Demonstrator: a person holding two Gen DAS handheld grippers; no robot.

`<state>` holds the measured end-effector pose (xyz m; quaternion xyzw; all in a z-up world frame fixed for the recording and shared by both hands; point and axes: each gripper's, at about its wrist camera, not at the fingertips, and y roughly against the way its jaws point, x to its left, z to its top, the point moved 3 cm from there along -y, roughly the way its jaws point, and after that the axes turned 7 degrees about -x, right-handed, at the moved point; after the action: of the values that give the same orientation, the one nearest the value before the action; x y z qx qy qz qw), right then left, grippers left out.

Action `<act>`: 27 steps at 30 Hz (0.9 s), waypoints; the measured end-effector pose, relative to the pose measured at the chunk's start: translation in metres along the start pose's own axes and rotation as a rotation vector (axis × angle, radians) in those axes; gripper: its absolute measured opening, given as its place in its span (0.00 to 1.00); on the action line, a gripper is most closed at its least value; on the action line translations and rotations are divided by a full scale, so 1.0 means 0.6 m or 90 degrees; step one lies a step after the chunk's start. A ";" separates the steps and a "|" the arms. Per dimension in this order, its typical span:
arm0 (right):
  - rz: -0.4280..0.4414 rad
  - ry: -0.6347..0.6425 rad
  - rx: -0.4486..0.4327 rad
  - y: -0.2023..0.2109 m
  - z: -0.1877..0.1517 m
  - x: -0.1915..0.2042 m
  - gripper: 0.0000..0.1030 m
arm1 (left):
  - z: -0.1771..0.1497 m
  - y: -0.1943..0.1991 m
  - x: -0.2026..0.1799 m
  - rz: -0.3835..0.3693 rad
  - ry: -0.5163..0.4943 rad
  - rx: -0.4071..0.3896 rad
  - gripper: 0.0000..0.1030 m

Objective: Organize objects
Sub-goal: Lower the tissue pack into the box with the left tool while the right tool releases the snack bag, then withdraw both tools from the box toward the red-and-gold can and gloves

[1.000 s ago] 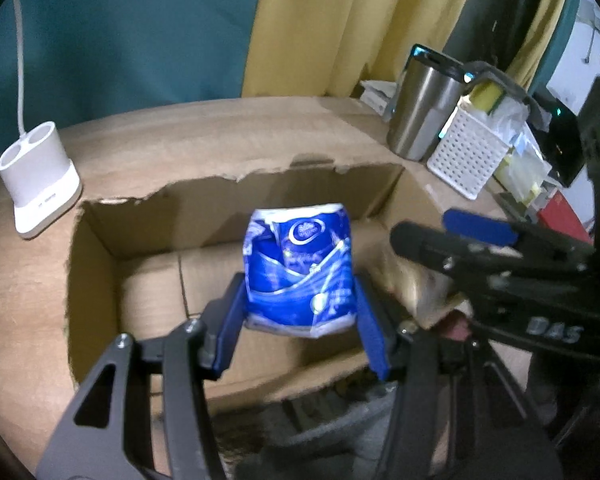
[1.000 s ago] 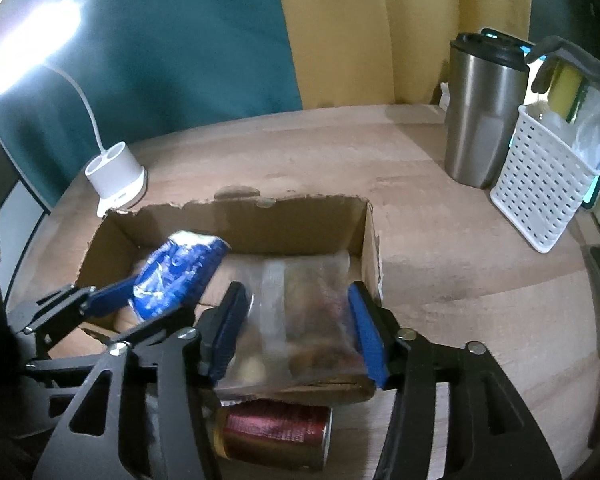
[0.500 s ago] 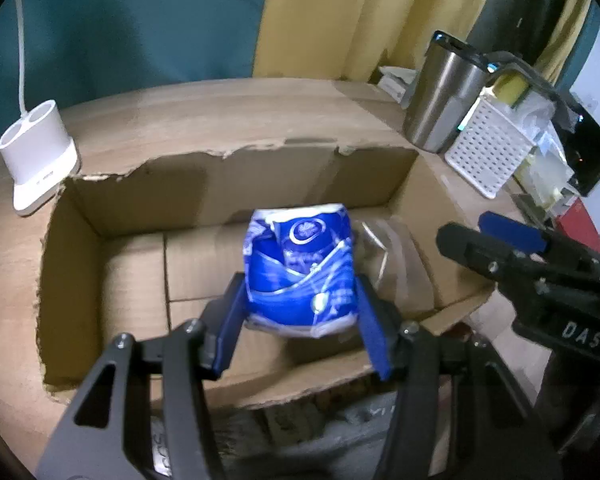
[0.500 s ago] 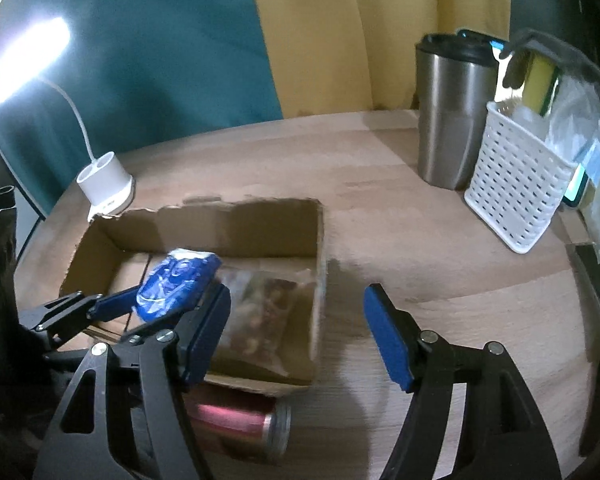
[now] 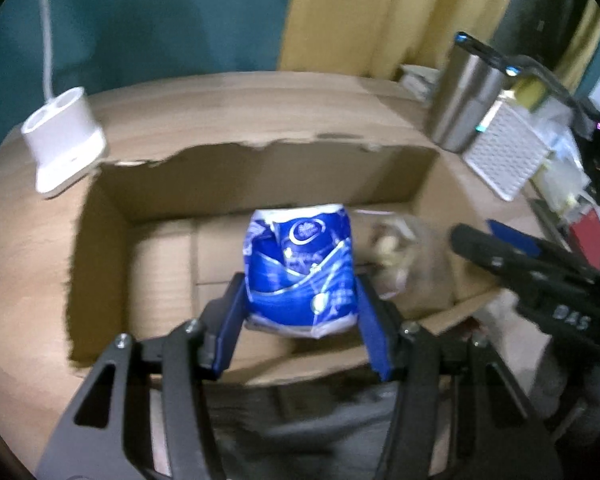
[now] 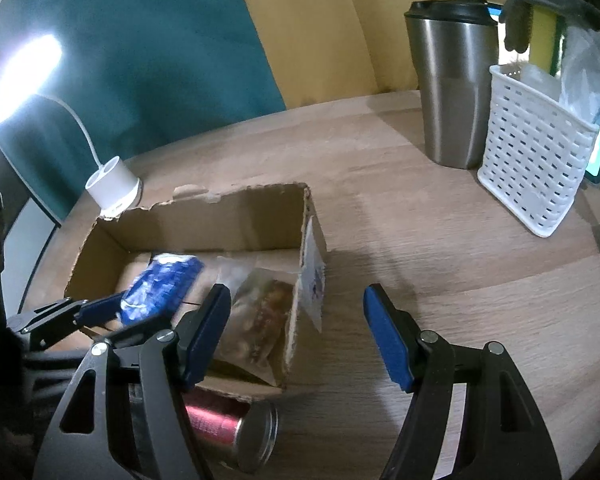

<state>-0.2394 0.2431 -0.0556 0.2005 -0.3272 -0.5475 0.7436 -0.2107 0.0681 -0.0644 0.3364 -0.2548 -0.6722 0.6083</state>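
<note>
Blue packet [image 5: 302, 270], its round white logo too blurred to read, sits pinched between the left gripper's [image 5: 300, 308] blue pads, held over the middle of the torn cardboard box [image 5: 112, 240] near the tabletop's [image 6: 440, 240] left edge. Rightward, a clear snack bag [image 6: 260, 316] leans in the box's right end. "DAS" is printed on the right gripper [image 6: 296, 334], which hangs spread wide and empty over the box's right wall, with a red can [image 6: 228, 426] lying just below.
</note>
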 end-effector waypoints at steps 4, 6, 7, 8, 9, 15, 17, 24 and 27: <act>0.002 -0.002 0.006 -0.003 -0.005 0.000 0.70 | 0.005 -0.004 -0.010 -0.002 -0.021 0.009 0.54; 0.004 -0.002 0.007 -0.003 -0.007 0.001 0.70 | 0.008 -0.012 -0.020 -0.021 -0.027 0.030 0.55; 0.005 -0.003 0.006 -0.002 -0.007 0.002 0.70 | 0.011 -0.018 -0.025 -0.035 -0.022 0.051 0.56; 0.007 -0.004 0.004 0.000 -0.007 0.003 0.70 | 0.012 -0.023 -0.030 -0.043 -0.019 0.062 0.56; 0.007 -0.004 0.000 0.003 -0.005 0.003 0.70 | 0.015 -0.024 -0.034 -0.051 -0.018 0.067 0.56; 0.004 -0.010 -0.010 0.018 -0.001 -0.004 0.70 | 0.016 -0.008 -0.052 -0.095 -0.015 0.061 0.57; 0.003 -0.013 -0.009 0.021 -0.002 -0.007 0.70 | 0.012 -0.003 -0.054 -0.100 -0.017 0.058 0.57; -0.004 -0.012 -0.019 0.039 -0.003 -0.006 0.70 | 0.015 0.017 -0.044 -0.099 0.001 0.026 0.73; -0.011 -0.011 -0.025 0.050 -0.004 -0.006 0.70 | 0.016 0.031 -0.042 -0.094 -0.004 0.006 0.73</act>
<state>-0.2178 0.2561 -0.0386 0.1836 -0.3211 -0.5618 0.7400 -0.2049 0.0901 -0.0406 0.3549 -0.2340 -0.7153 0.5547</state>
